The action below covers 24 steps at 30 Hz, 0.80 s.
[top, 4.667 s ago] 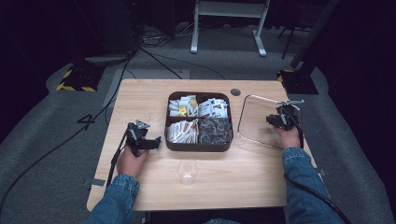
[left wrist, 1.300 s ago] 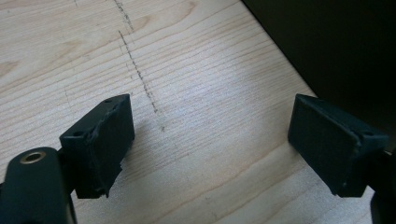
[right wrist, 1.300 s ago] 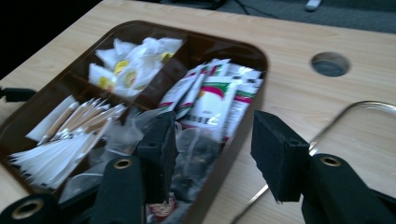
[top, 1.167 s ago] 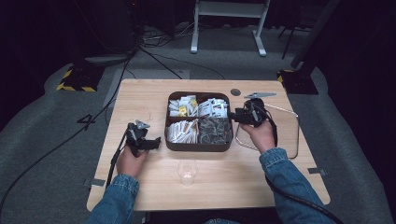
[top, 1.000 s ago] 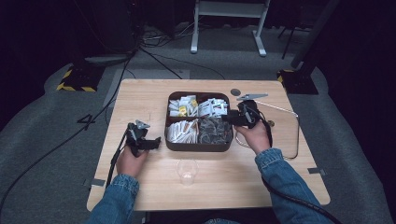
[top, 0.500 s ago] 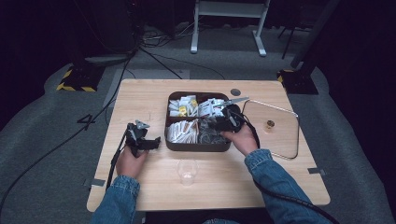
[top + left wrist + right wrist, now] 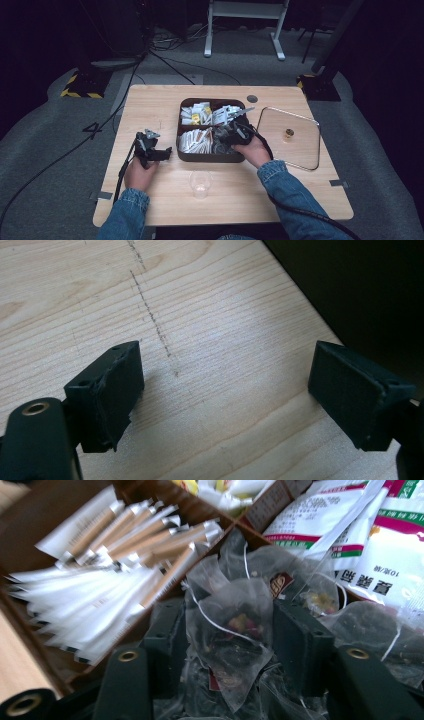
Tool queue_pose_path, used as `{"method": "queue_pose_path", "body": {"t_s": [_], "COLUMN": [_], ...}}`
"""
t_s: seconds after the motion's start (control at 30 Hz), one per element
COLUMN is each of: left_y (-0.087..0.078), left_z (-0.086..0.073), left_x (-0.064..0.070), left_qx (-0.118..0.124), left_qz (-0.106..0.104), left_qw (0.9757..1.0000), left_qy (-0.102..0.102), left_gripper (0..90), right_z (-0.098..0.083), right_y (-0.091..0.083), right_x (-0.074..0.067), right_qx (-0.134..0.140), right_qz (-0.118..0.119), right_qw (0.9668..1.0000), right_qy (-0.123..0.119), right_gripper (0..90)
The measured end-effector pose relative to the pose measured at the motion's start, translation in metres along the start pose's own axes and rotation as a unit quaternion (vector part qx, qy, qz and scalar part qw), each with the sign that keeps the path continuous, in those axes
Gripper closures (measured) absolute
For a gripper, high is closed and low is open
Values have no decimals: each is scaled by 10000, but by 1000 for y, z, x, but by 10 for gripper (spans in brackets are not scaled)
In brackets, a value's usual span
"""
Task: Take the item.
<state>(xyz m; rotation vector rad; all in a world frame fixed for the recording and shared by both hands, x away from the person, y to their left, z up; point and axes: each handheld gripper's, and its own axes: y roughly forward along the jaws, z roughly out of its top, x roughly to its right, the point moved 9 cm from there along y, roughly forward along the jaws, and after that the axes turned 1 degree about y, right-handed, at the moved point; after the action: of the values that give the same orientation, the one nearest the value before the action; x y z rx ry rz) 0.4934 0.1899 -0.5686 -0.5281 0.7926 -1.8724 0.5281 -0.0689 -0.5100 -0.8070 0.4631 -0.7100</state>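
- High view: a wooden table (image 7: 165, 105) carries a dark brown compartment box (image 7: 181, 135) near its middle, a clear square lid (image 7: 300, 150) with a small knob lying flat to the box's right, and a clear cup (image 7: 200, 183) standing in front of the box.
- The right gripper (image 7: 226, 136) reaches into the box's near right compartment, the hand behind it resting at the box's front rim.
- Right gripper view: the two black jaws stand about half apart on either side of a mesh tea bag (image 7: 235, 630) with dark dried petals and a white string; the bag sits between the pads amid other such bags, and the jaws have just been closing a little. Whether the pads press on the bag I cannot tell.
- Beside that compartment lie paper-wrapped sticks (image 7: 140, 535) in the neighbouring compartment, and printed white sachets (image 7: 350, 525) in the compartment beyond.
- The left gripper (image 7: 159, 153) rests on the table just left of the box, held in the left hand.
- Left gripper view: its jaws stand wide apart over bare wood, with nothing between them; the box's dark wall (image 7: 360, 285) rises close beside the right-hand jaw.
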Motion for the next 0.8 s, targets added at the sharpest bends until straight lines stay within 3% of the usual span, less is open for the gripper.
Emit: {"method": "queue_pose_path", "body": {"t_s": [0.2,0.47,0.8], "left_y": [0,0,0], "left_z": [0,0,0], "left_x": [0,0,0], "left_qx": [-3,0,0], "left_qz": [3,0,0], "left_qw": [10000,10000,10000], "left_qy": [0,-1,0], "left_gripper": [151,151,151], "right_z": [-4,-2,2], "right_y": [6,-1,-11], "right_x": [2,0,-3], "right_qx": [-72,21,183], "right_qz": [-162,-257,-203], "right_qw": [9998,9994,9992], "right_qy": [-96,-244,-276], "right_gripper": [594,705,757]}}
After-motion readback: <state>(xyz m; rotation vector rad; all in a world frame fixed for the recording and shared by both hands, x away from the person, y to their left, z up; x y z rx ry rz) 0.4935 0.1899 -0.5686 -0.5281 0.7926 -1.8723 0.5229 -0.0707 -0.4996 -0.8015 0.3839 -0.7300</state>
